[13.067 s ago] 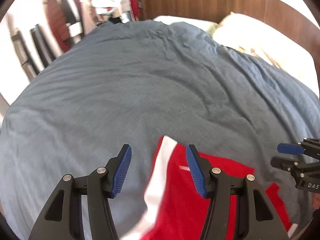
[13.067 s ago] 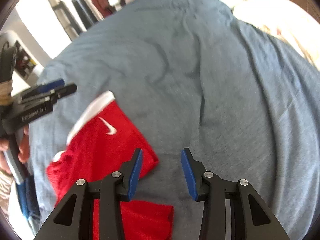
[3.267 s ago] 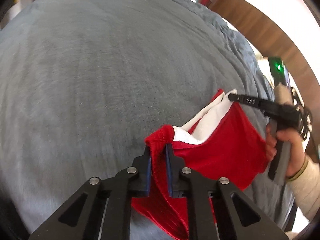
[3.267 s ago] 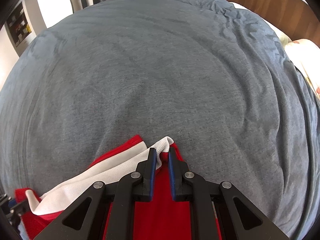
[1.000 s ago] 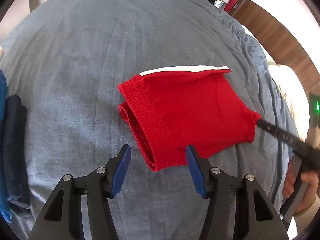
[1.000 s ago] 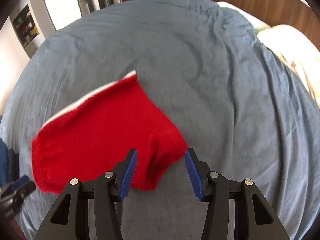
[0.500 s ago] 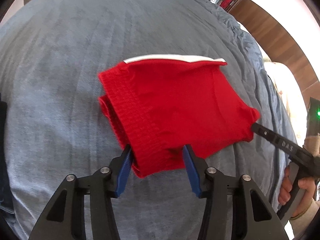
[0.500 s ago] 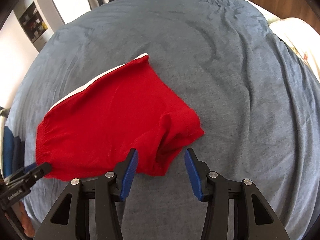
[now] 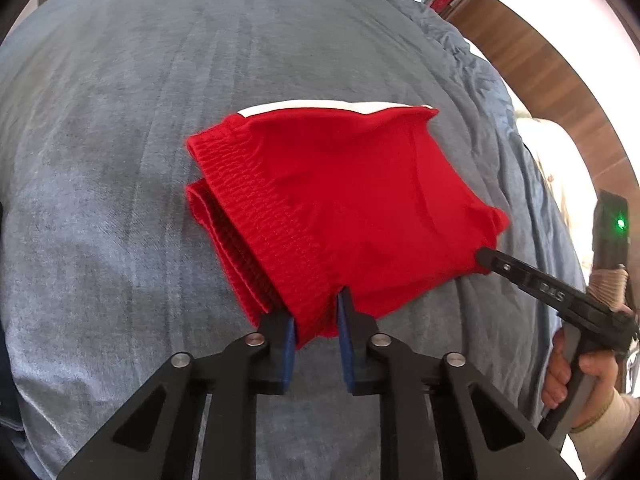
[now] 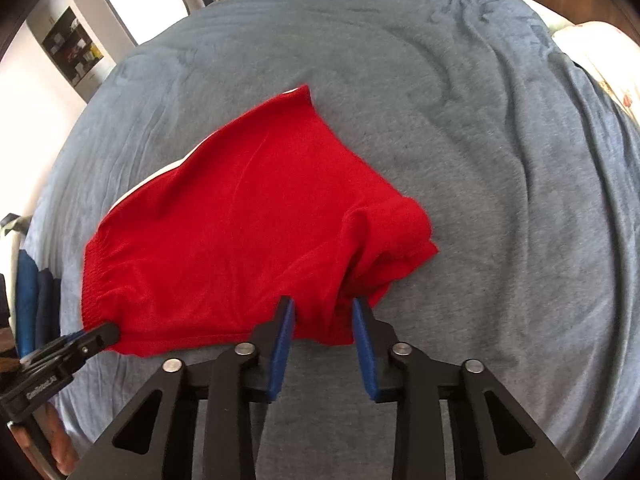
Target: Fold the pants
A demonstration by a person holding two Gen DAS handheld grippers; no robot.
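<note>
Folded red shorts (image 9: 340, 200) with a white side stripe lie on the grey-blue bed cover (image 9: 120, 120). My left gripper (image 9: 314, 316) has the near corner of the ribbed waistband between its blue pads, and its jaws are still closing on the bunched cloth. In the right wrist view my right gripper (image 10: 324, 312) pinches the near leg-hem corner of the shorts (image 10: 240, 232), its jaws also closing with fabric filling the gap. Each view shows the other tool's tip at its corner: the right gripper (image 9: 482, 258) and the left gripper (image 10: 106, 334).
The bed cover (image 10: 480, 120) spreads wide beyond the shorts. A wooden headboard (image 9: 540, 72) and a pale pillow (image 10: 600, 48) lie at the far right. Dark blue folded clothes (image 10: 28, 292) sit at the left edge. A person's hand (image 9: 580, 372) grips the right tool.
Both pairs of jaws have narrowed from wide apart to pinching the near edge of the shorts, and the cloth has bunched up between the pads. Neither hand has shifted much.
</note>
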